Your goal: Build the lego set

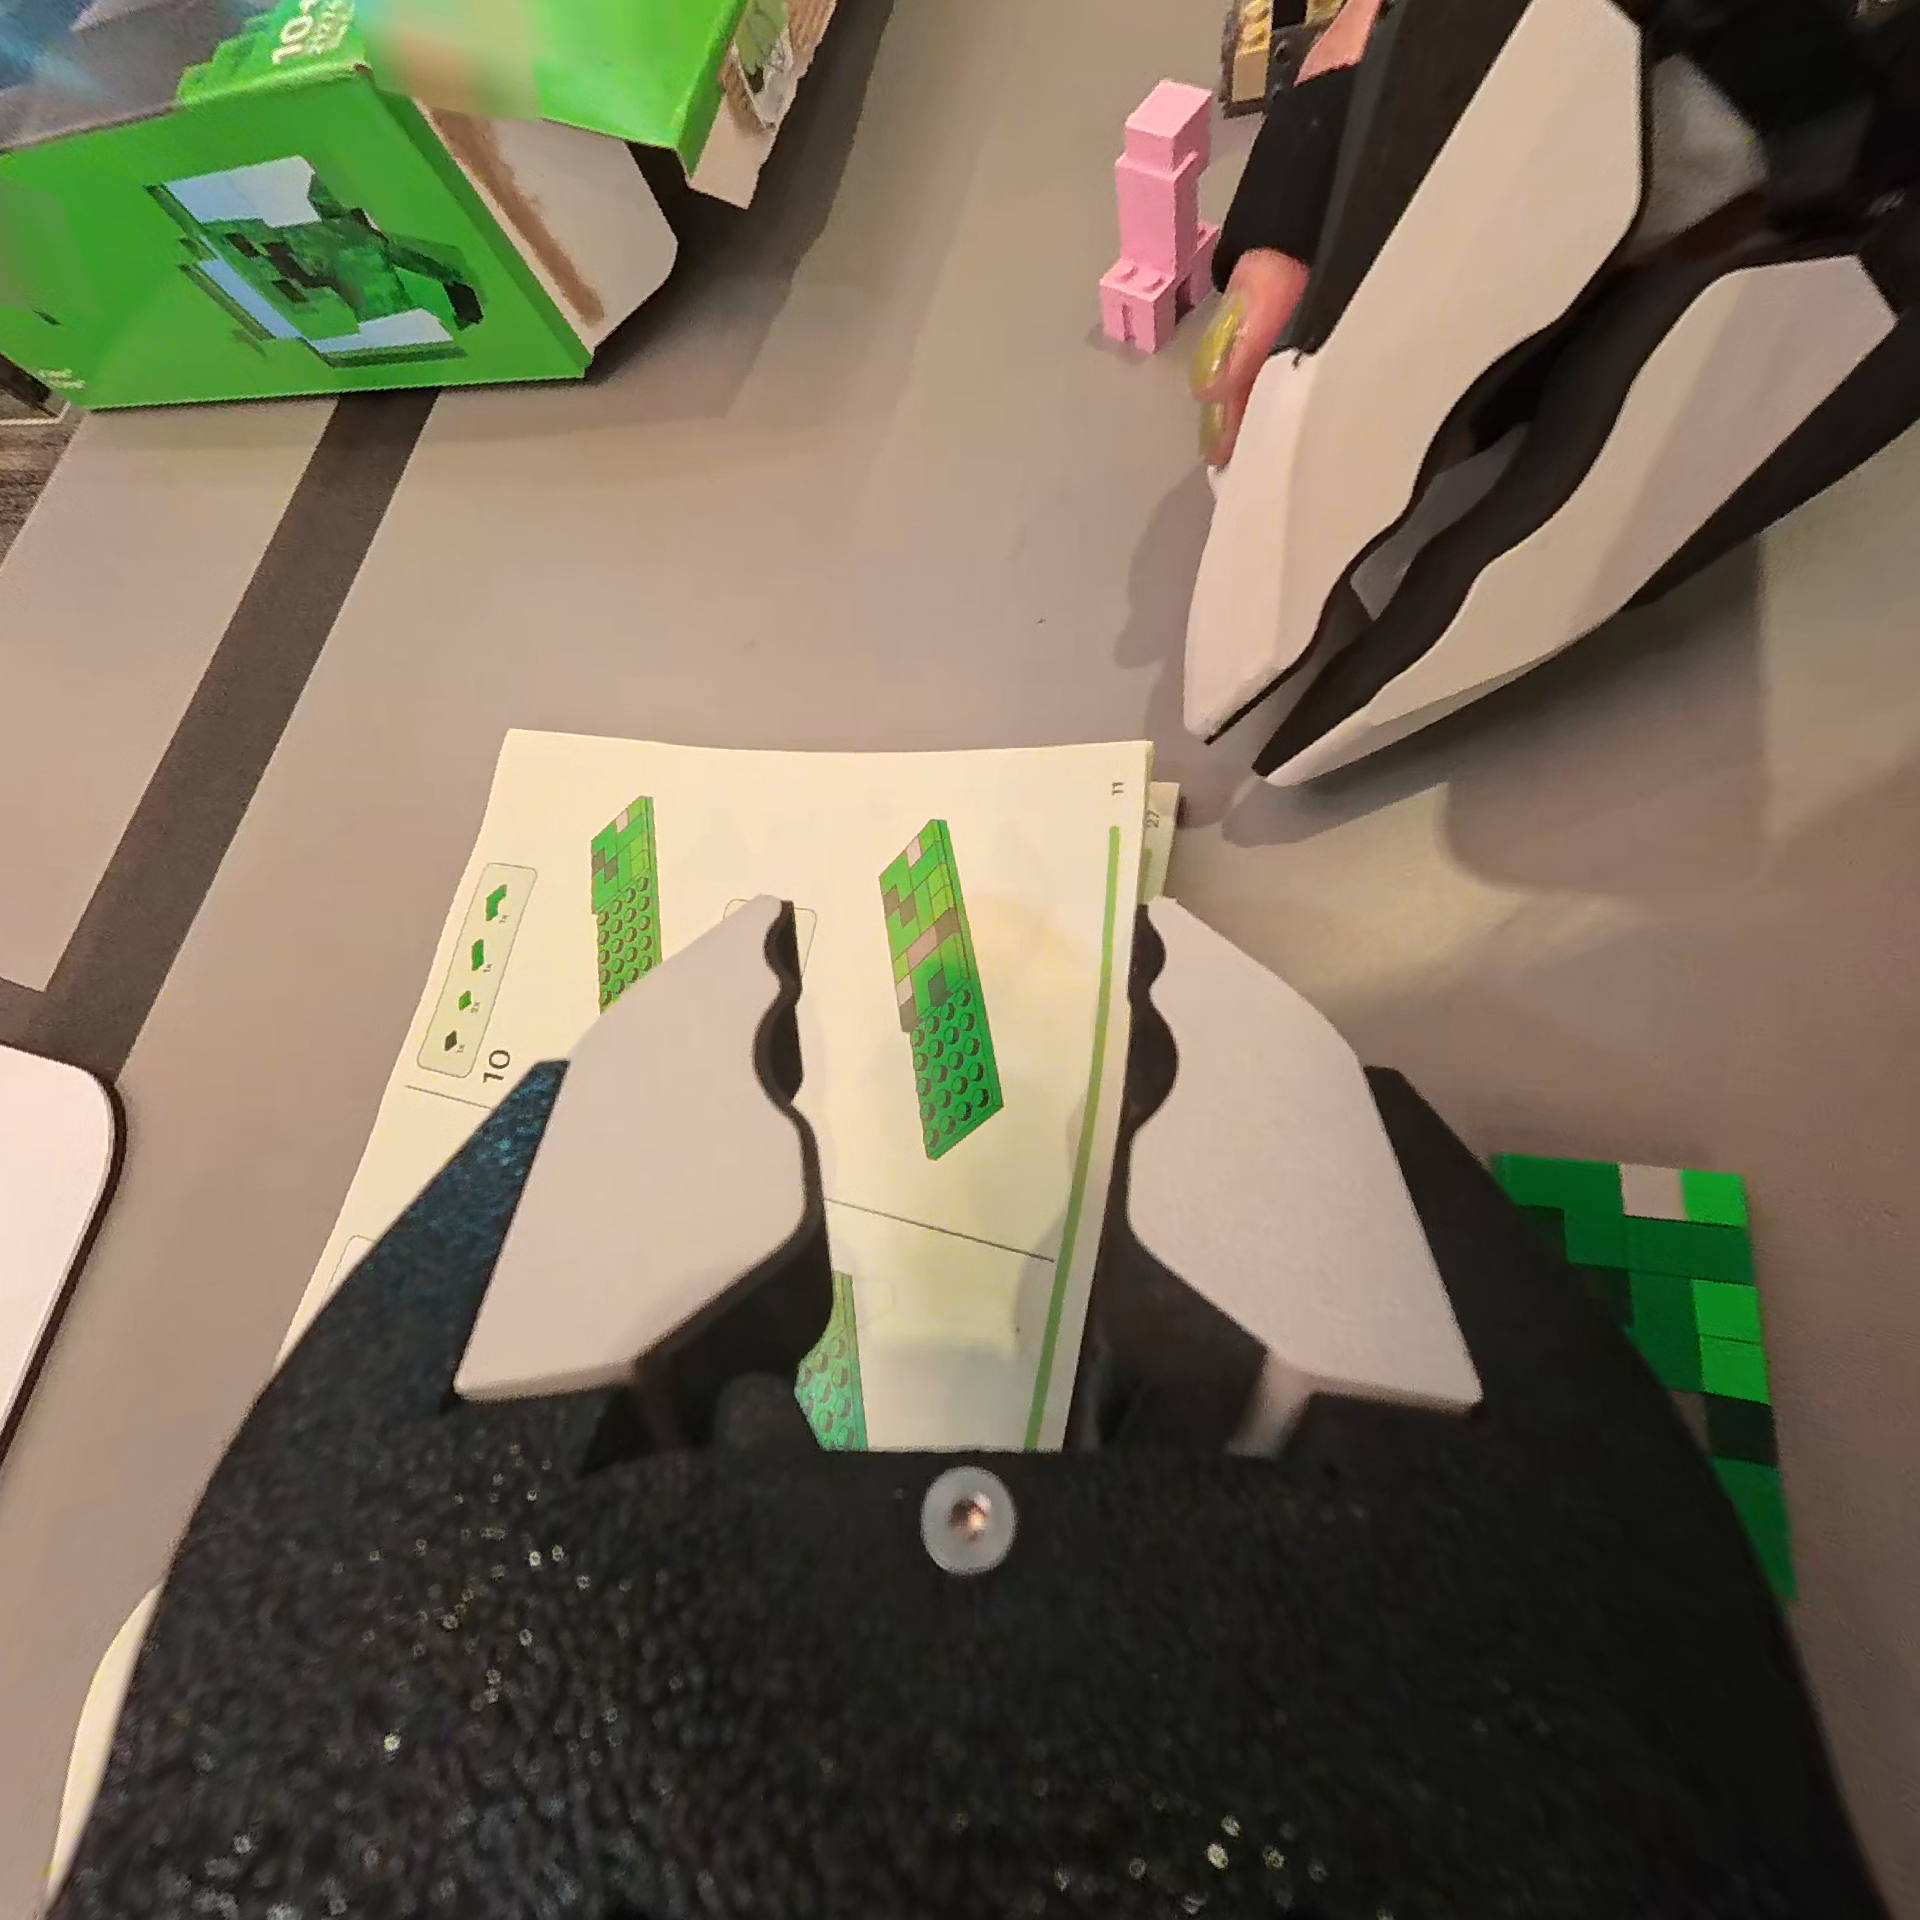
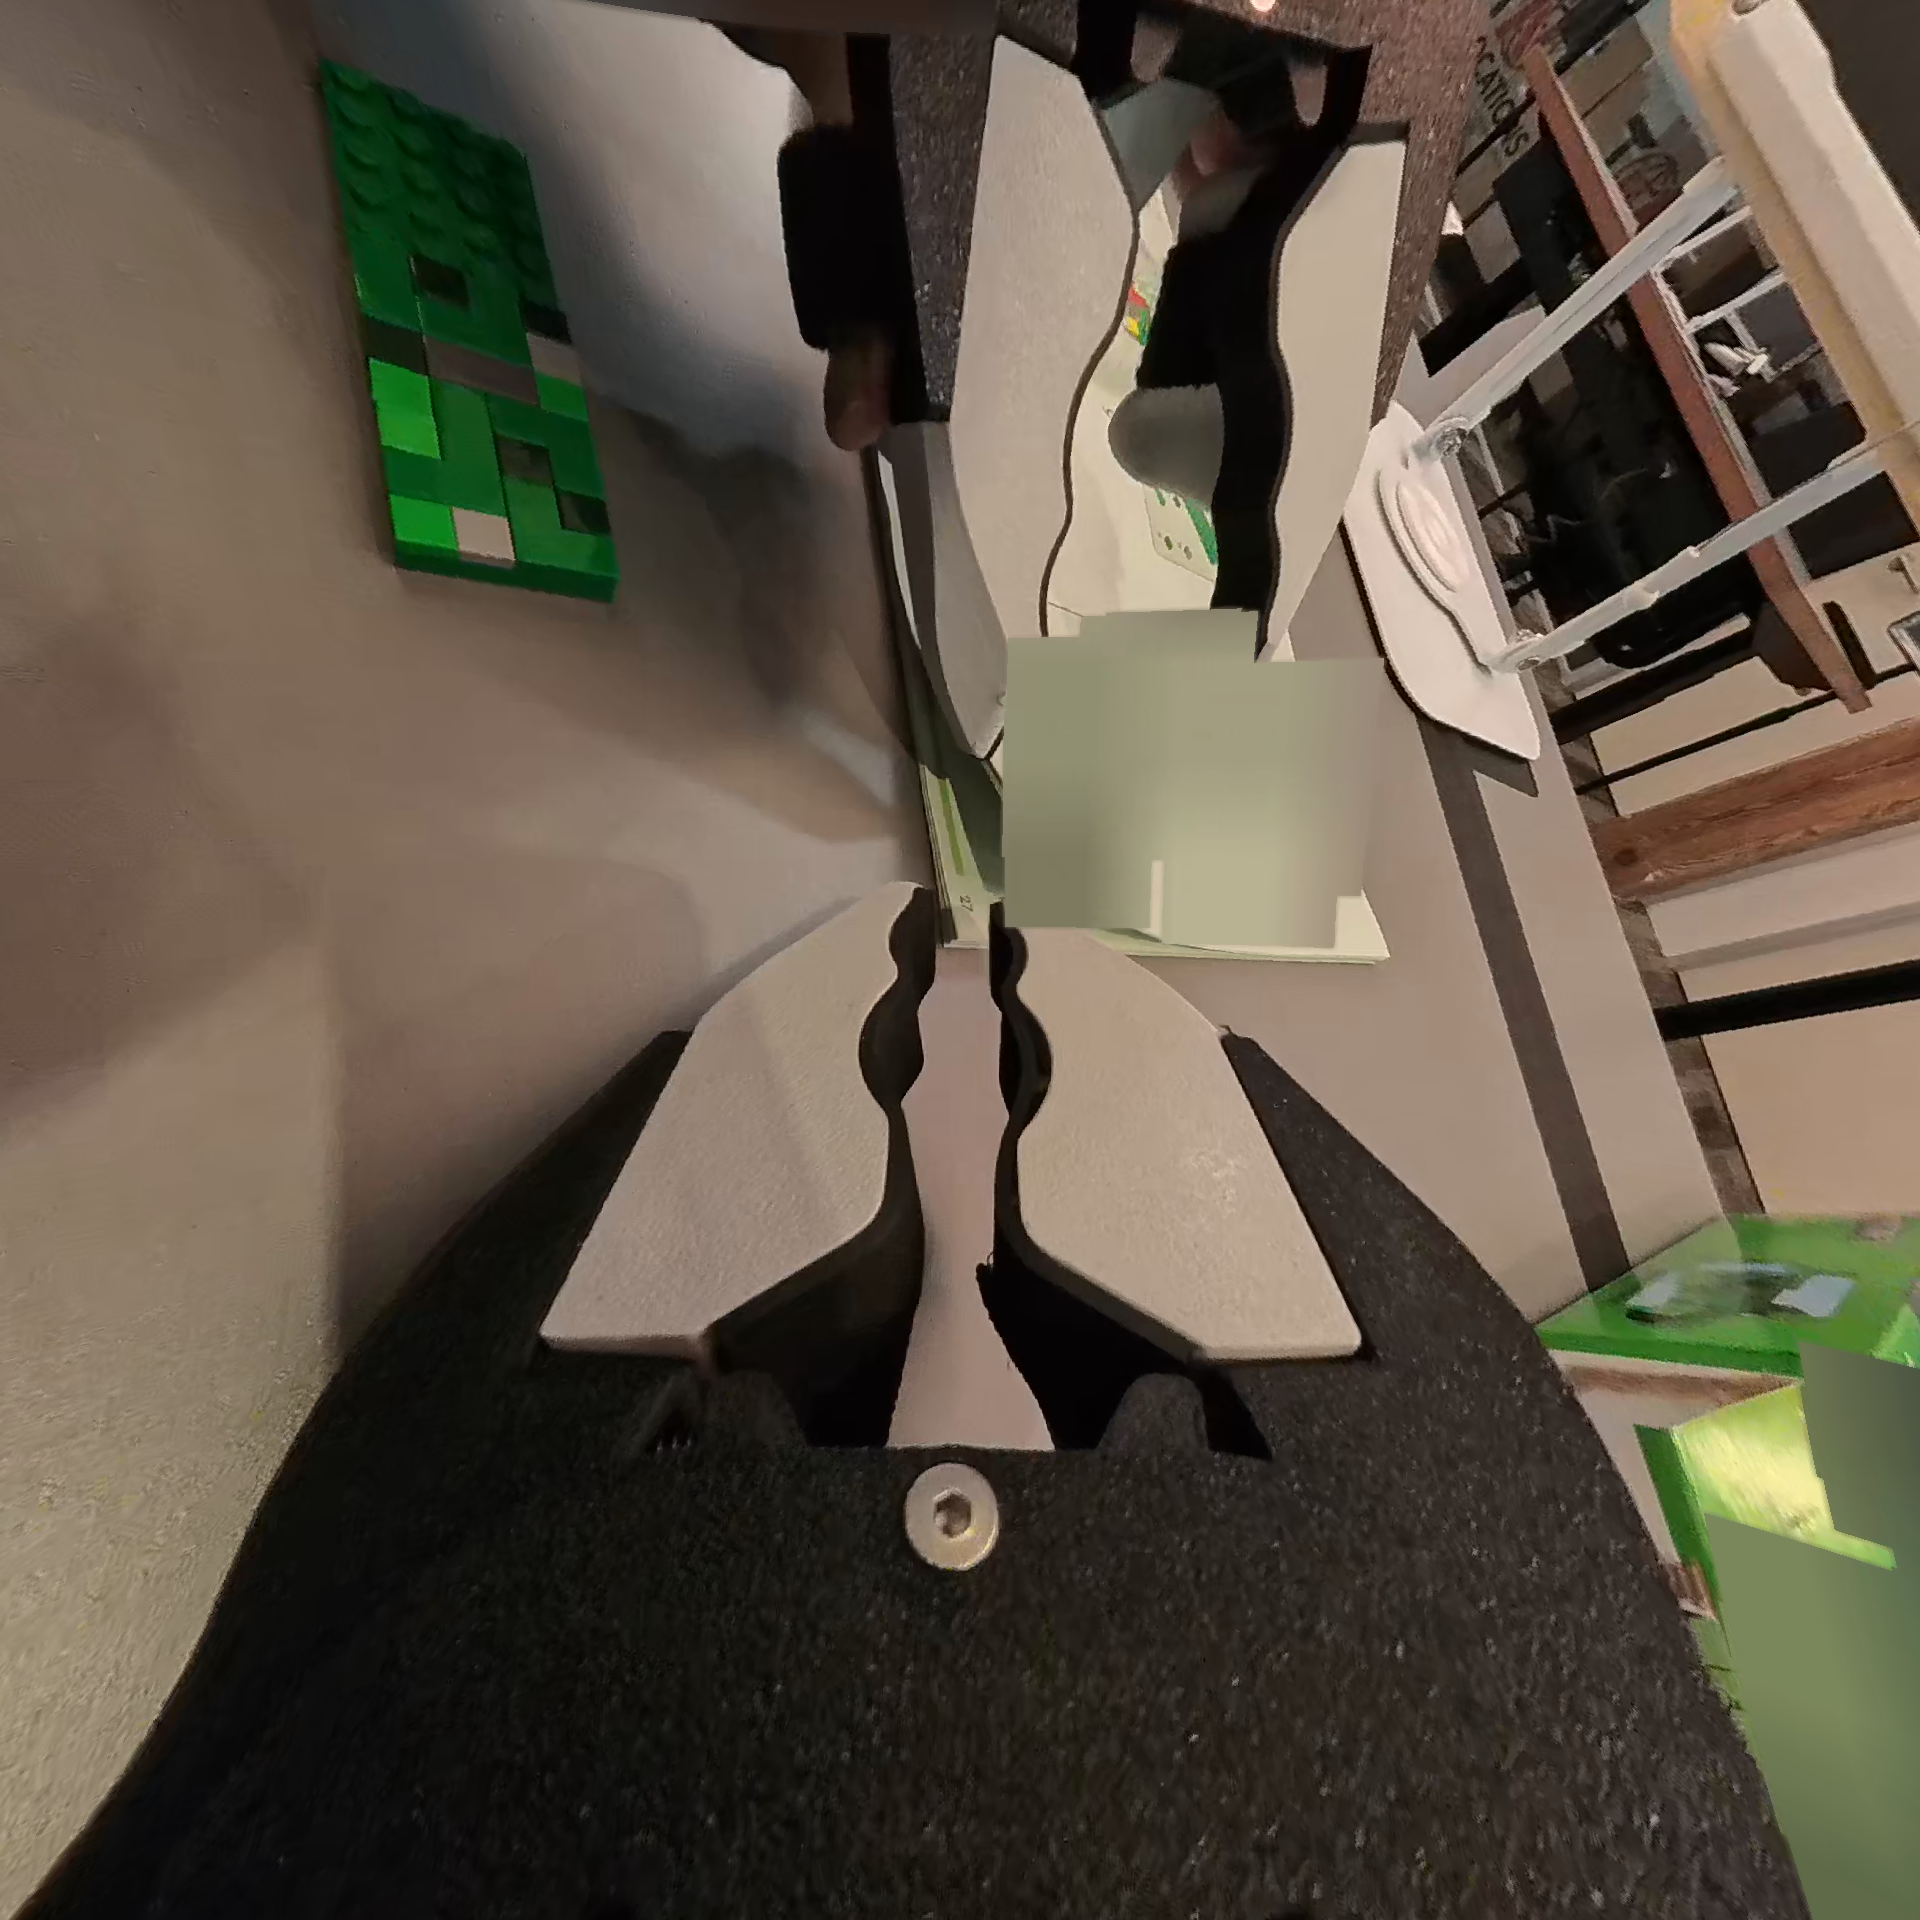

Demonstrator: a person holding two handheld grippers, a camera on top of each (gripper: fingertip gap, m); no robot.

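Over the open instruction booklet hangs the left gripper, spread wide and empty, the right gripper nearly closed, empty, at its corner, likely to turn a page; the green plate lies beside.

The open paper instruction booklet lies flat on the grey table, and everything hangs off it. Just right of the booklet lies the flat green lego plate with tiles. Beyond the booklet to the left stands the green cardboard set box. Beyond it to the right stands the small pink blocky figure. Over the booklet sits the left gripper; at its far right corner, the right gripper comes in, tips almost touching the table.
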